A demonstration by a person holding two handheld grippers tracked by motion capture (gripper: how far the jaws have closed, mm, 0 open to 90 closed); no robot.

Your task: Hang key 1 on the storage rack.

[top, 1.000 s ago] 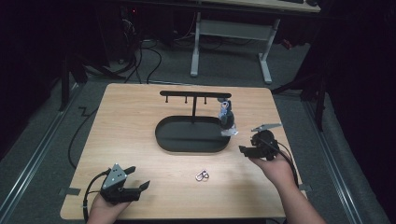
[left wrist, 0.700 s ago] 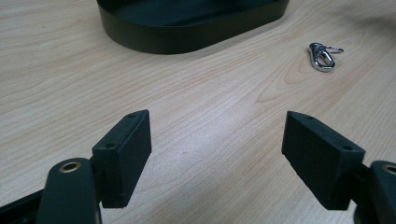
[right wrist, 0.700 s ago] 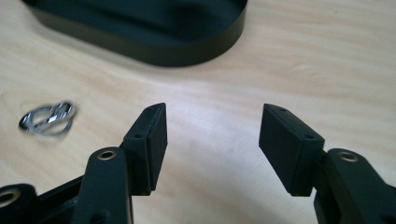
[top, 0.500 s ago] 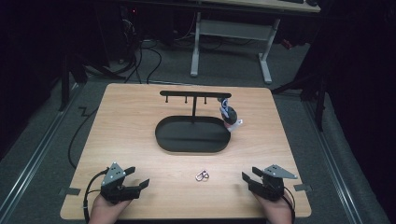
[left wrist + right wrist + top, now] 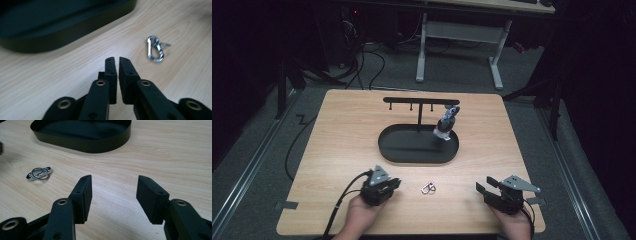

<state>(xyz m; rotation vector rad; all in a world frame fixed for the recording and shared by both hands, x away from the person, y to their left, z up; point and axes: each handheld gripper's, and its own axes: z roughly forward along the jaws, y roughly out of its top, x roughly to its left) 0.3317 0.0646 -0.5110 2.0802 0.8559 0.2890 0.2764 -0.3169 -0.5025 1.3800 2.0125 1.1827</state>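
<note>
2 grippers near keyring (image 5: 428, 188), lower centre: left gripper (image 5: 117, 62) fingers just closed together, empty; right gripper (image 5: 113, 186) fingers apart, narrowing. Risk: closed fingers shove ring across bench (image 5: 342, 130).

Left gripper (image 5: 393, 184) has been shifted toward the key ring (image 5: 428, 188), now near it on its left; jaws have just been closed, nothing between the fingers (image 5: 110, 75). Right gripper (image 5: 485, 189) has been pulled back from beside the black tray (image 5: 452, 150) and lowered to the near edge of the surface (image 5: 342, 130), right of the key ring; jaws closed slightly further, gap empty.
</note>
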